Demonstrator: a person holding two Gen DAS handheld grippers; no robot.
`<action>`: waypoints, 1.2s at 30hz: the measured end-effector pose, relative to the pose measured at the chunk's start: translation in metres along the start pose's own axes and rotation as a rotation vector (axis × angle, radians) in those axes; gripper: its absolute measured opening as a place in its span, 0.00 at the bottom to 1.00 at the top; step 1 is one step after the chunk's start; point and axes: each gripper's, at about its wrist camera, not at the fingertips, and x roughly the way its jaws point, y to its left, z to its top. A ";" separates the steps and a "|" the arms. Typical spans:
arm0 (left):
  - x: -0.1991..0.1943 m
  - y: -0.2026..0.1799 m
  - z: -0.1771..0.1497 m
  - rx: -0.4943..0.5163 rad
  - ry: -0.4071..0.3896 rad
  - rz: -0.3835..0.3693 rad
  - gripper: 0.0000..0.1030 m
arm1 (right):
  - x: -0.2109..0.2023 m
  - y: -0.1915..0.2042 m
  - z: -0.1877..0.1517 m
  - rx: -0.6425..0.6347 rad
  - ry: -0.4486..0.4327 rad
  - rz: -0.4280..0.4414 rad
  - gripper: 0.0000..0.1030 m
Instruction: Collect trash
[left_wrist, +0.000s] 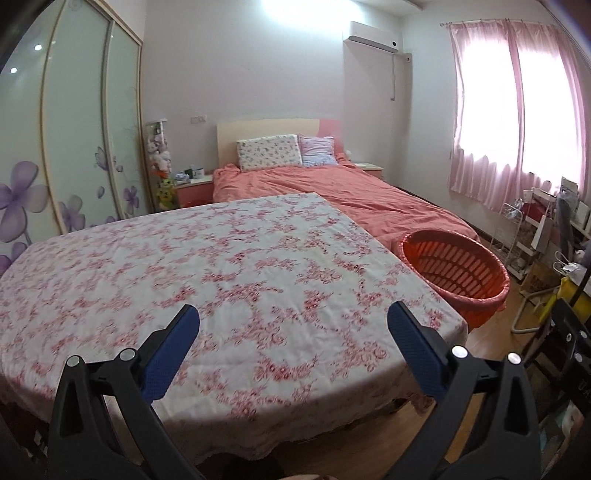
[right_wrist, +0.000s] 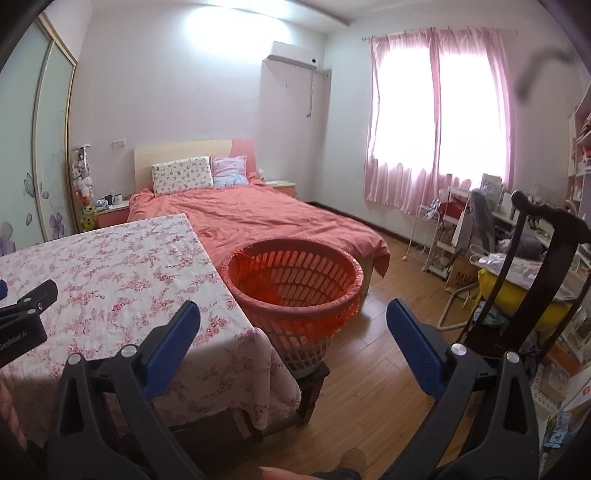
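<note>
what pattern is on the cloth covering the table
White with a pink-red floral print; the tablecloth shows best in the left wrist view.

Desk (left_wrist: 229, 266) under floral cloth (left_wrist: 258, 236), directly ahead of left claw (left_wrist: 293, 314), left of right claw (right_wrist: 293, 314); wood floor (right_wrist: 369, 369) beneath right claw; basket (right_wrist: 295, 288) on low stool (right_wrist: 314, 380) just beyond, beside desk corner; bed (right_wrist: 258, 218) farther back

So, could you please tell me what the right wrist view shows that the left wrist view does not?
Only the right wrist view shows the dark wooden stool under the red slotted plastic basket, and the left gripper's black body over the table. Only the left wrist view shows the floral-clothed table's near-left stretch. Both share the basket, the coral-covered bed and pink curtains.
</note>
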 end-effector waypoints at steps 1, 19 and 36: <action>-0.002 0.000 -0.002 -0.002 -0.004 0.008 0.97 | -0.002 0.004 -0.001 -0.007 -0.003 -0.011 0.96; -0.019 0.008 -0.022 -0.079 0.034 0.045 0.97 | -0.008 0.028 -0.011 -0.024 0.046 -0.010 0.96; -0.014 0.009 -0.024 -0.120 0.074 0.029 0.97 | 0.005 0.020 -0.014 -0.008 0.086 -0.054 0.96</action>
